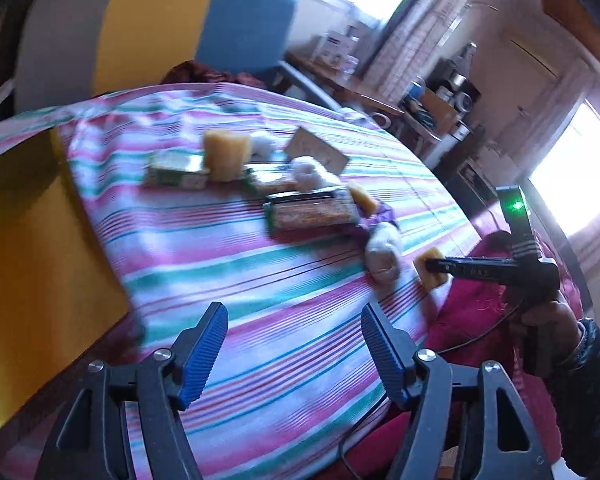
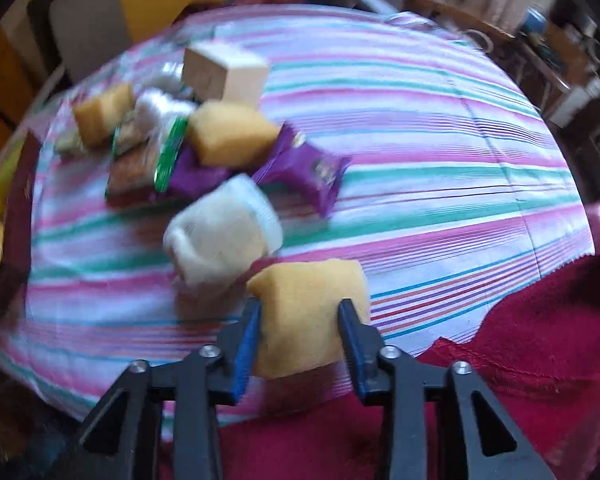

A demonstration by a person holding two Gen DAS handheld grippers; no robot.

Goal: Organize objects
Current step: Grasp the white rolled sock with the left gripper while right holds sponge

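Sponge: the yellow sponge (image 2: 304, 316) sits squeezed between the two pads of the right gripper (image 2: 300, 312), at the near edge of the striped cloth (image 2: 420, 160), over the seam where the cloth meets the red blanket (image 2: 540, 340).
Cloth: striped cloth stretches ahead of both grippers; the clutter lies ahead and to the left of the right gripper.
Pile: a box (image 2: 224, 74), green packets (image 2: 140, 152), a purple packet (image 2: 300, 168), two more sponges (image 2: 232, 132) and a white sock roll (image 2: 224, 232) lie bunched together.
Nearest neighbour: the sock roll lies just beyond the held sponge, up and left of it, near but seemingly not touching.
Right gripper: clamped on the sponge, pads pressing its two side faces and denting them.
Sponge axis: long side seems to run away from the gripper, roughly along the fingers; the far end points toward the pile.
Left gripper: the left gripper (image 1: 296, 356) is spread wide with nothing between the pads, hovering over bare cloth.
Nearer hand: from the left view the sponge (image 1: 430, 270) lies ahead and to the right, pinched at the right gripper's tip; the right hand alone has it.
Next move, judged: carrying the sponge to its group means travelling forward and left, clearing the sock roll.
Blur: both views are smeared, so fine contact is uncertain.
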